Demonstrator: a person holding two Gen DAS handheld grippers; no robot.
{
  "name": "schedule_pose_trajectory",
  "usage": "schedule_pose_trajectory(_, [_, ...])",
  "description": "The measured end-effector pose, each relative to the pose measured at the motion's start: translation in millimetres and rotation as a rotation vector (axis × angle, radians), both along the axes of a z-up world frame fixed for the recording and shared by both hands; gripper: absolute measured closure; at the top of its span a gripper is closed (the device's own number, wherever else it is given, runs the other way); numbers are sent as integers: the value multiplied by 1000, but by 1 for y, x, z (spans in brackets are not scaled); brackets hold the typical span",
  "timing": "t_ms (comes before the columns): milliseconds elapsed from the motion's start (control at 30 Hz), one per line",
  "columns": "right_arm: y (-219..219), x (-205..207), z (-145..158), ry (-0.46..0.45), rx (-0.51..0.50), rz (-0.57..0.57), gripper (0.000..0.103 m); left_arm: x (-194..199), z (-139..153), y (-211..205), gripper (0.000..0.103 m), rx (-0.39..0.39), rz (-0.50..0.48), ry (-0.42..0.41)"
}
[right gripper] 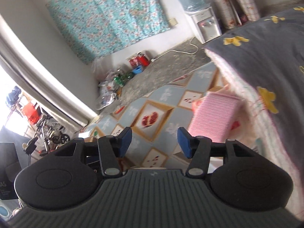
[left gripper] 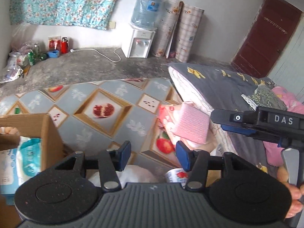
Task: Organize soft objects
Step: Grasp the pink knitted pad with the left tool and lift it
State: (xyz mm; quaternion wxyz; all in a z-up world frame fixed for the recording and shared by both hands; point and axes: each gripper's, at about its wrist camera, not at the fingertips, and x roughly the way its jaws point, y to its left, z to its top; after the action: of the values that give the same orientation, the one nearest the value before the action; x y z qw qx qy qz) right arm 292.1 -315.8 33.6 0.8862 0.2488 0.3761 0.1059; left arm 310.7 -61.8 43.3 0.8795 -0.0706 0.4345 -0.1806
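The left tool (left gripper: 153, 155) was spread, its blue pads (left gripper: 125, 153) apart with nothing between them; it hung over a fruit-patterned mat (left gripper: 106, 114) on the floor. The right tool (right gripper: 154, 142) was likewise spread and empty above the same mat (right gripper: 163, 102). In the left view the right tool's body (marked DAS) (left gripper: 266, 123) crossed the right edge, a hand (left gripper: 293, 193) gripping its handle at lower right.

A pink pack (left gripper: 191, 125) lay right of centre on other soft packets, touching the edge of a grey quilt (left gripper: 218, 81) with yellow figures. In the right view the pack (right gripper: 212, 117) sat just beside that quilt (right gripper: 266, 60), right of centre. At the left view's lower left stood a cardboard box (left gripper: 49, 133) holding blue-and-white packets (left gripper: 28, 157).

A water dispenser (left gripper: 138, 41) stood against the far wall at top centre, rolled mats (left gripper: 180, 28) beside it, a floral cloth (left gripper: 62, 1) hung at upper left.
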Motion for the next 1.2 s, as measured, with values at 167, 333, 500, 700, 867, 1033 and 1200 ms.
schedule_pose_trajectory(167, [-61,23,-39,63,2,-86,50,39,-29,-57,50,12,-89,29])
schedule_pose_trajectory(333, [-90,54,-77,136,32,-108,50,69,-49,-92,49,24,-171,39])
schedule_pose_trajectory(500, [-93,81,-102,181,81,-103,50,93,-66,-117,48,56,-214,73])
schedule_pose_trajectory(700, [-89,103,-124,221,116,-89,56,108,-78,-124,50,34,-217,124])
schedule_pose_trajectory(867, [-83,103,-133,222,123,-94,66,110,-77,-124,57,34,-206,128])
schedule_pose_trajectory(1033, [-88,99,-128,198,123,-108,73,107,-75,-124,60,3,-203,167])
schedule_pose_trajectory(1200, [-88,87,-115,184,140,-109,77,95,-69,-119,60,-30,-194,180])
